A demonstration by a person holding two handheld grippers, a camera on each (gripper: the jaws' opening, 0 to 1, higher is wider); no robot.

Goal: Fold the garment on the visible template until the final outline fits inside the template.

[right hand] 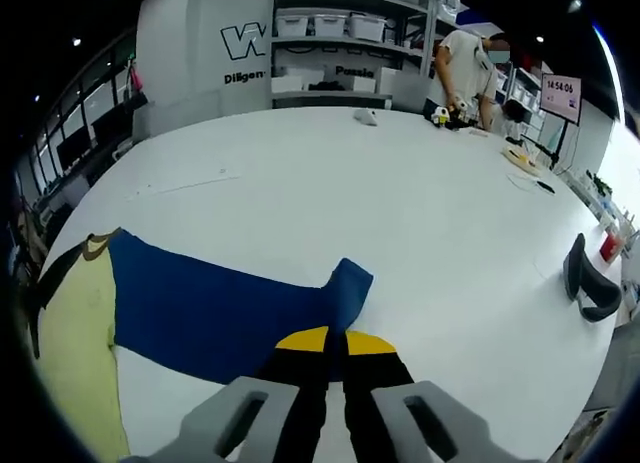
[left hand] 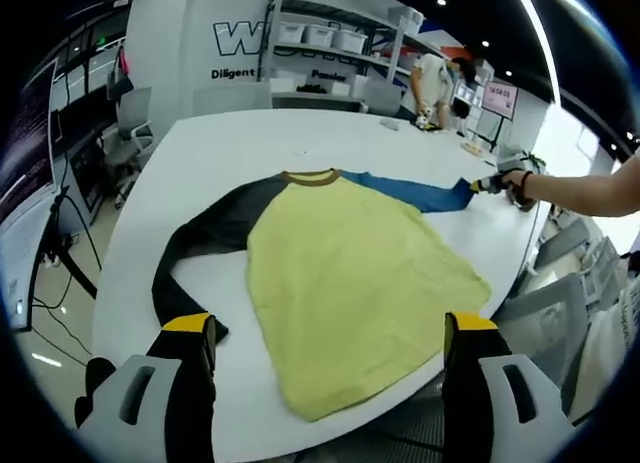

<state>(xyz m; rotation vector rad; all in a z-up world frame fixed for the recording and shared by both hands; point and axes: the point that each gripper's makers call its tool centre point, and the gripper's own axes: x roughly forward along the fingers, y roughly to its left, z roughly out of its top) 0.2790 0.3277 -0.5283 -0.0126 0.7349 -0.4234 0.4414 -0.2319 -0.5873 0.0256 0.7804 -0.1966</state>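
A shirt with a yellow body [left hand: 350, 273], brown collar [left hand: 310, 177], black sleeve [left hand: 195, 248] and blue sleeve [left hand: 415, 193] lies flat on the white table [left hand: 230, 143]. Its hem reaches the table's near edge. My left gripper [left hand: 330, 328] hovers open over the hem, one jaw on each side of the yellow body. My right gripper [right hand: 335, 345] is shut on the cuff of the blue sleeve [right hand: 215, 308], which stretches out to the left. From the left gripper view, the right gripper [left hand: 497, 183] sits in a person's hand at the sleeve's end.
A person [right hand: 465, 68] stands at the table's far side, near small items [right hand: 442, 116]. A black curved object [right hand: 590, 278] and a red item [right hand: 608, 245] lie at the right edge. Shelves with bins [right hand: 330, 28] line the back wall. Chairs [left hand: 130, 133] stand left of the table.
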